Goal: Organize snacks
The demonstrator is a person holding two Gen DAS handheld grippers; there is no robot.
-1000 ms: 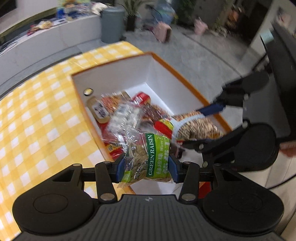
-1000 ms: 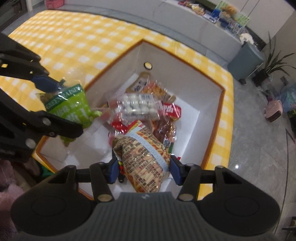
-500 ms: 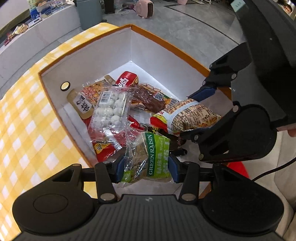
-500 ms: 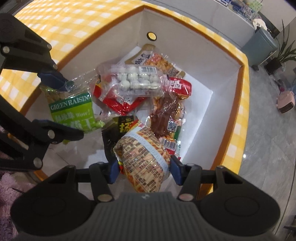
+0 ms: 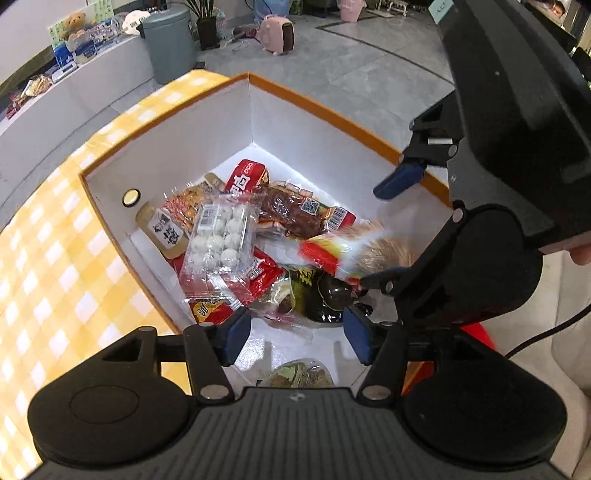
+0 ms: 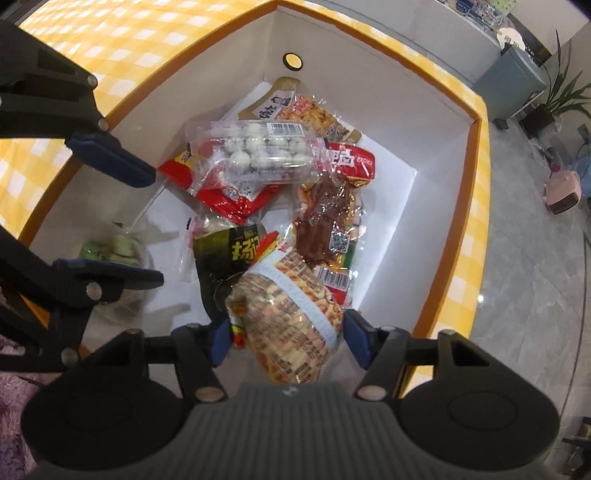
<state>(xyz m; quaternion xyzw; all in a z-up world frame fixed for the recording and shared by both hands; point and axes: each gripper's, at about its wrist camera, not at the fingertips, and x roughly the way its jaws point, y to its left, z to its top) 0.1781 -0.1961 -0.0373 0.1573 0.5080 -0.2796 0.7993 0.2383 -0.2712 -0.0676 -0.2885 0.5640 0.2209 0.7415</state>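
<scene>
A white box with an orange rim (image 5: 332,114) (image 6: 476,122) stands on a yellow checked cloth and holds several snack packs. My left gripper (image 5: 295,338) (image 6: 153,225) hangs over its near end, its jaws opening with nothing between the pads. The green raisin bag (image 5: 299,373) (image 6: 110,251) lies blurred below it on the box floor. My right gripper (image 6: 288,339) (image 5: 369,236) is opening too. The patterned nut bag (image 6: 288,314) (image 5: 354,247) sits loose between its pads, blurred and slipping down onto the pile.
In the box lie a clear tray of white balls (image 5: 218,240) (image 6: 266,151), red packs, a brown meat pack (image 5: 291,214) and a black-yellow pack (image 6: 232,254). Beyond the table stand a grey bin (image 5: 170,44) and a pink heater (image 5: 277,31).
Both grippers have sunk lower over the box and their jaws have widened. The raisin bag has dropped out of the left one; the nut bag has come loose in the right one.
</scene>
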